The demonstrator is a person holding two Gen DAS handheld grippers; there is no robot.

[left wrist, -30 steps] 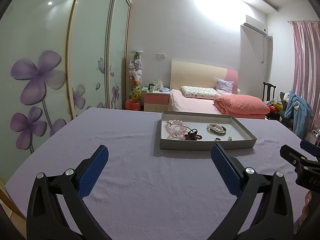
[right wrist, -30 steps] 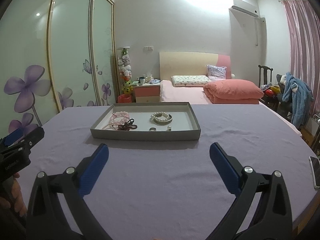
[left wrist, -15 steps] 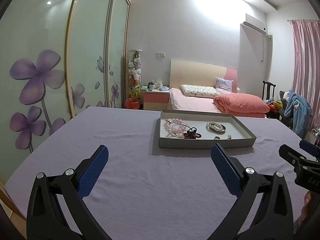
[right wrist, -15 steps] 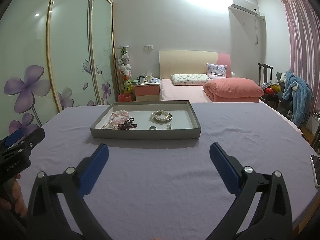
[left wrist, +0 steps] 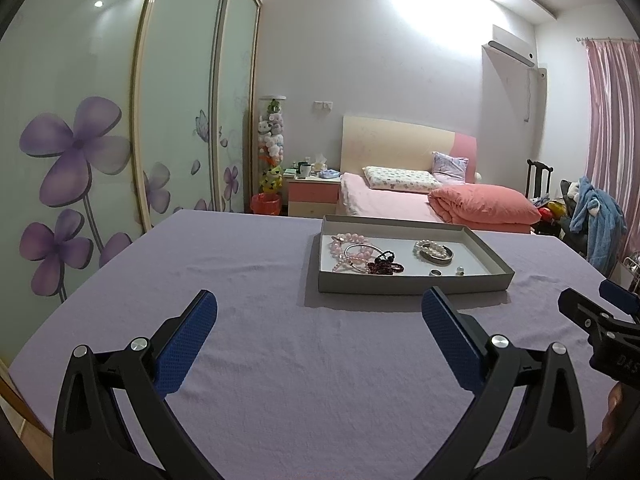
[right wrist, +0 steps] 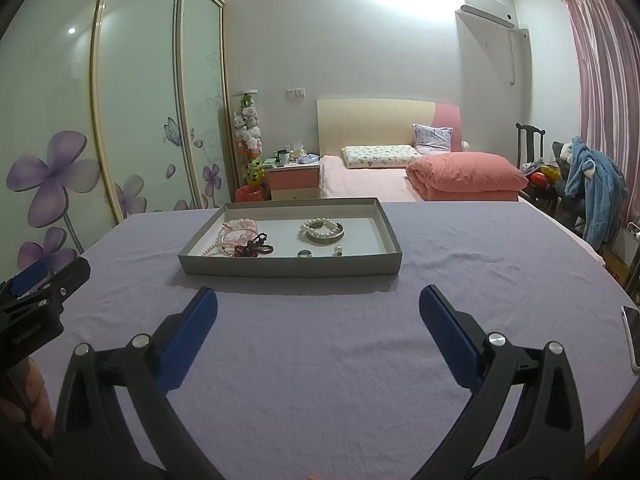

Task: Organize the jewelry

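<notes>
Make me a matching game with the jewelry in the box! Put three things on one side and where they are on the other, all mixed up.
Things:
1. pink bead strands
2. pearl bracelet
3. ring

Places in the tray:
A. near the front wall, middle
B. left end
C. middle, towards the back

Pairs: 1-B, 2-C, 3-A

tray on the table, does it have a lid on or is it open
Open. The tray has no lid, and the bracelets, the ring and the beads lie in plain view on its white floor.
</notes>
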